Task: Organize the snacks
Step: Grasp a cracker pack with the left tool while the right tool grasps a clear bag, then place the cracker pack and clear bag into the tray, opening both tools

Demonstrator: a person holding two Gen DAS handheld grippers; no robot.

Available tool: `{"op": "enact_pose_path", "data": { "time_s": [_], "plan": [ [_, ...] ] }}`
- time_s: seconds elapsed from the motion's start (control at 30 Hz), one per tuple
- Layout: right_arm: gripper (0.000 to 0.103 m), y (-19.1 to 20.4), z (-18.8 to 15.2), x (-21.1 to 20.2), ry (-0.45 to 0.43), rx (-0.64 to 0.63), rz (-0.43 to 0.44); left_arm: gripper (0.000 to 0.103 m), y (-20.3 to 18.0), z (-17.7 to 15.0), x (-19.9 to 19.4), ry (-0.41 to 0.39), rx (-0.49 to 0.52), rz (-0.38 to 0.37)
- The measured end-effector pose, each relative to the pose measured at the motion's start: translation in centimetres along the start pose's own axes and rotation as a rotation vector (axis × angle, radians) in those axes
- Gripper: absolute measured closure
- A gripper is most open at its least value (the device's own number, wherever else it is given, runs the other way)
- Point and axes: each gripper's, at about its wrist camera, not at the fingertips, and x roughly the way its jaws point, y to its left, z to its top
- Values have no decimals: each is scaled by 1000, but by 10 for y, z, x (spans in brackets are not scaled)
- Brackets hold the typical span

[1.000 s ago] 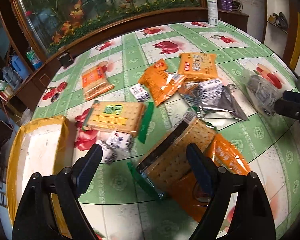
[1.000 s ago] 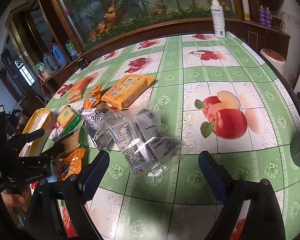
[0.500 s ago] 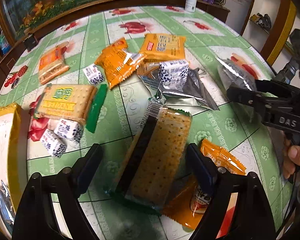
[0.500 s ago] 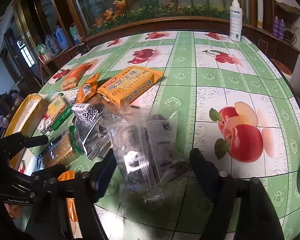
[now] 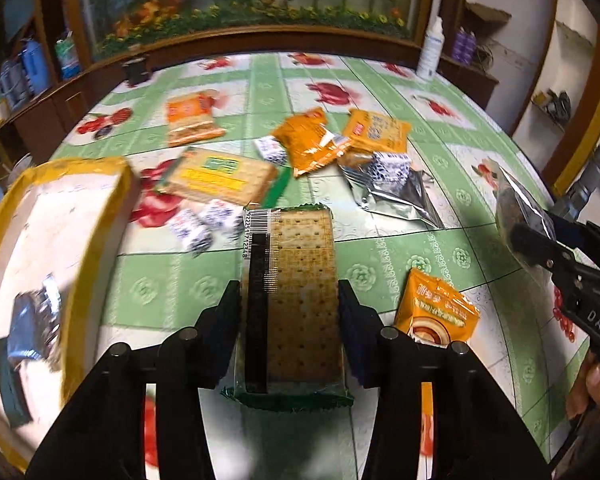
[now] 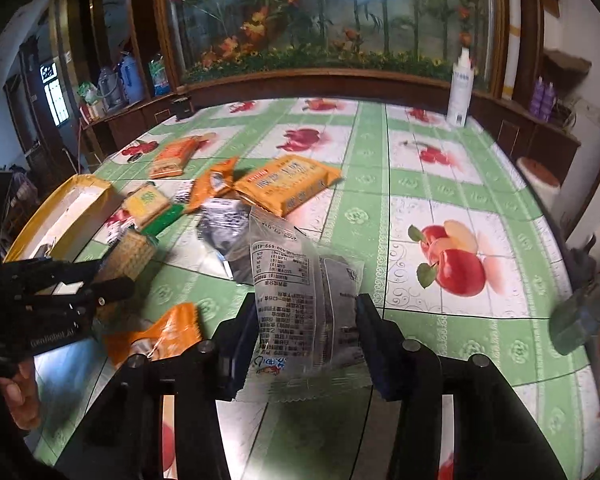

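A green-edged cracker pack (image 5: pixel 300 264) lies lengthwise between the fingers of my left gripper (image 5: pixel 288 296). The jaws are closing, both pads press its long sides, and it hangs above the tablecloth. My right gripper (image 6: pixel 306 308) has its jaws closing on a clear printed packet (image 6: pixel 292 264) with a dark snack inside, also lifted. At the left stands a yellow-rimmed box (image 5: pixel 80 164) holding a dark wrapper (image 5: pixel 32 328). The left wrist view catches the right gripper (image 5: pixel 540 248) at the right edge. In the right wrist view the left gripper (image 6: pixel 112 276) is at the left.
Loose snacks cover the round fruit-print table (image 5: pixel 440 248): an orange pouch (image 5: pixel 436 312), a silver pouch (image 5: pixel 396 196), a yellow cracker pack (image 5: pixel 220 176), several orange packs and small blue-white candies (image 5: pixel 192 232). A white bottle (image 5: pixel 430 56) stands at the far edge.
Both grippers have closed, the left on the cracker pack and the right on the clear packet, and both packs have come up off the table. The left view has swung toward the box.
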Motion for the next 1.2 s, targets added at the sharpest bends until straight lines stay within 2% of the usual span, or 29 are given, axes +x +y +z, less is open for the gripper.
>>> {"op": "enact_pose_path", "data": {
  "time_s": [0.3, 0.57, 0.8, 0.93, 1.03, 1.2],
  "plan": [
    [54, 48, 1, -44, -74, -143, -48, 59, 33, -22, -44, -66, -96, 27],
    [54, 85, 1, -50, -84, -213, -18, 59, 65, -39, -57, -71, -169, 59],
    [54, 110, 2, -48, -78, -252, 18, 59, 88, -47, -74, -108, -215, 84],
    [54, 125, 6, -45, -61, -234, 117, 59, 107, -53, -88, -138, -244, 112],
    [54, 142, 15, -34, -25, -180, 293, 58, 132, -59, -94, -147, -292, 160],
    [54, 199, 30, -6, 16, -184, 433, 58, 178, -68, -92, -131, -386, 216]
  ]
}}
